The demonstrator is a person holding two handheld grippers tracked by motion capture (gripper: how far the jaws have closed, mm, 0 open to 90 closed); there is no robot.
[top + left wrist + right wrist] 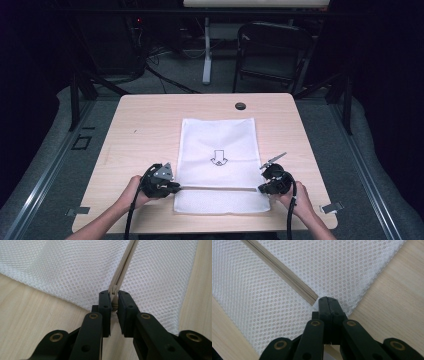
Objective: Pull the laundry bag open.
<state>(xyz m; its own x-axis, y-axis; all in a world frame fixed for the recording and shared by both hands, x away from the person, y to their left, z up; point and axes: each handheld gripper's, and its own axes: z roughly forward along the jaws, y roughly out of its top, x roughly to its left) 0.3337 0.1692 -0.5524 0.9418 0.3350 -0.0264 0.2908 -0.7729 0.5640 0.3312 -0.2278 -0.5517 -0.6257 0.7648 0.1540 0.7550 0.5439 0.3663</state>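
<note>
A white mesh bag (217,135) with a printed arrow (218,157) lies flat on the wooden table (145,130). A beige zipper (215,188) runs across its near end. My left gripper (176,188) is at the zipper's left end, and in the left gripper view this gripper (114,296) is shut on the zipper pull (114,288), with the zipper (126,262) running away from it. My right gripper (261,189) is at the zipper's right end. In the right gripper view this gripper (327,301) is shut on the mesh edge just past the zipper (279,271).
A small black round cap (240,106) sits in the tabletop behind the bag. Metal clips (331,207) are at the table's front corners. A folding chair (272,50) and a stand with cables are on the floor beyond the table.
</note>
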